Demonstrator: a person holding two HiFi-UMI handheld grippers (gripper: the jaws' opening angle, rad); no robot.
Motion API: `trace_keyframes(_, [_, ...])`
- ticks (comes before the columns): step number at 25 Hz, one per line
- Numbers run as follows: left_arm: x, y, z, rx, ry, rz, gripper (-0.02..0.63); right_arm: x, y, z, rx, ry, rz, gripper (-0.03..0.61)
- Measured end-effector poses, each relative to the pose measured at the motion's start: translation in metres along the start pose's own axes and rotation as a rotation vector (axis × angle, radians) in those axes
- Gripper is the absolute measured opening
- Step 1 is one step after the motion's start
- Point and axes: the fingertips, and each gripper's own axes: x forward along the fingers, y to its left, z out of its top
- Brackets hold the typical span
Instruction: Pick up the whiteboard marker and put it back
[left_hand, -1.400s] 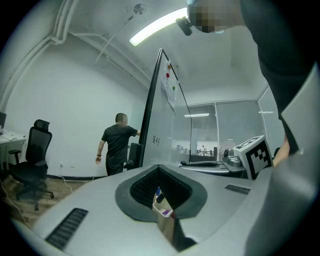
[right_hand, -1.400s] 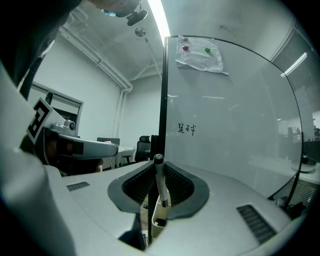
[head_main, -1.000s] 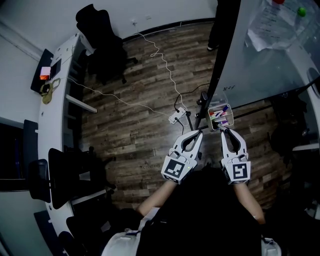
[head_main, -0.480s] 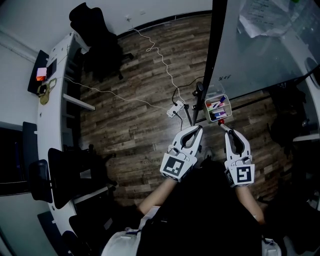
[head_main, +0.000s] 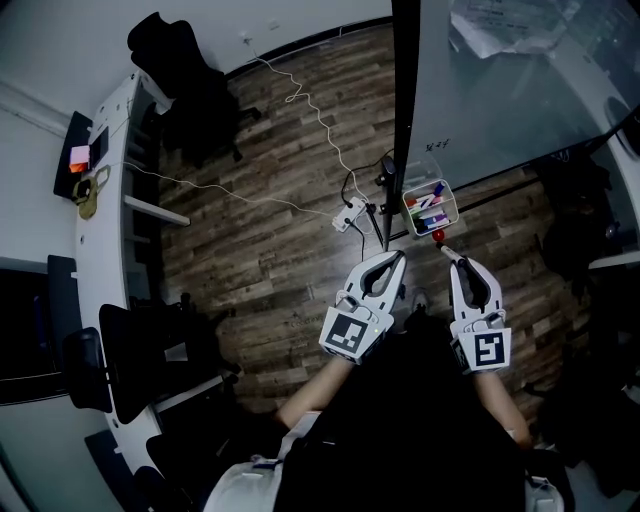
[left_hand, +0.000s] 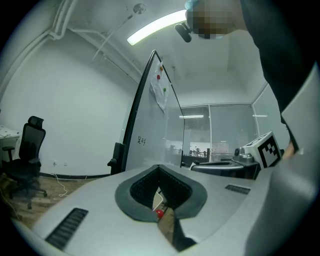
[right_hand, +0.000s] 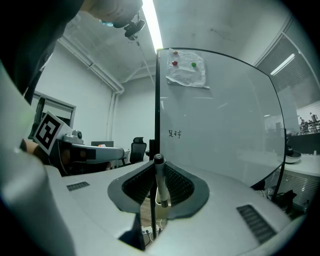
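On my left, the left gripper (head_main: 396, 258) points forward with its jaws closed together on nothing. To its right, my right gripper (head_main: 448, 254) clamps the whiteboard marker (head_main: 437, 237), its red end poking past the tips, just short of the marker tray (head_main: 455, 212) at the whiteboard (head_main: 500, 100).

The head view looks steeply down from high up onto the floor (head_main: 270, 230), the whiteboard (head_main: 500, 100), the left gripper (head_main: 396, 258) and the right gripper (head_main: 446, 254). Each gripper view sits close behind its own jaws and looks level at the whiteboard. All three share it.
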Motion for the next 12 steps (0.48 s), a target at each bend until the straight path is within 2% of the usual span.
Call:
trace_keyframes(3, [-0.0006, -0.0003, 0.0, 0.001, -0.004, -0.002, 0.008, 0.0005, 0.0022, 0.0032, 0.004, -0.024, 0.009, 0.078])
trace_keyframes(9, [-0.0019, -0.0002, -0.001, -0.012, -0.005, -0.005, 0.008, 0.0, 0.0024, 0.0001, -0.016, -0.004, 0.013, 0.078])
trace_keyframes(12, [-0.0013, 0.0042, -0.0018, 0.018, 0.01, 0.02, 0.008, 0.001, 0.0022, 0.002, 0.0, -0.006, 0.005, 0.078])
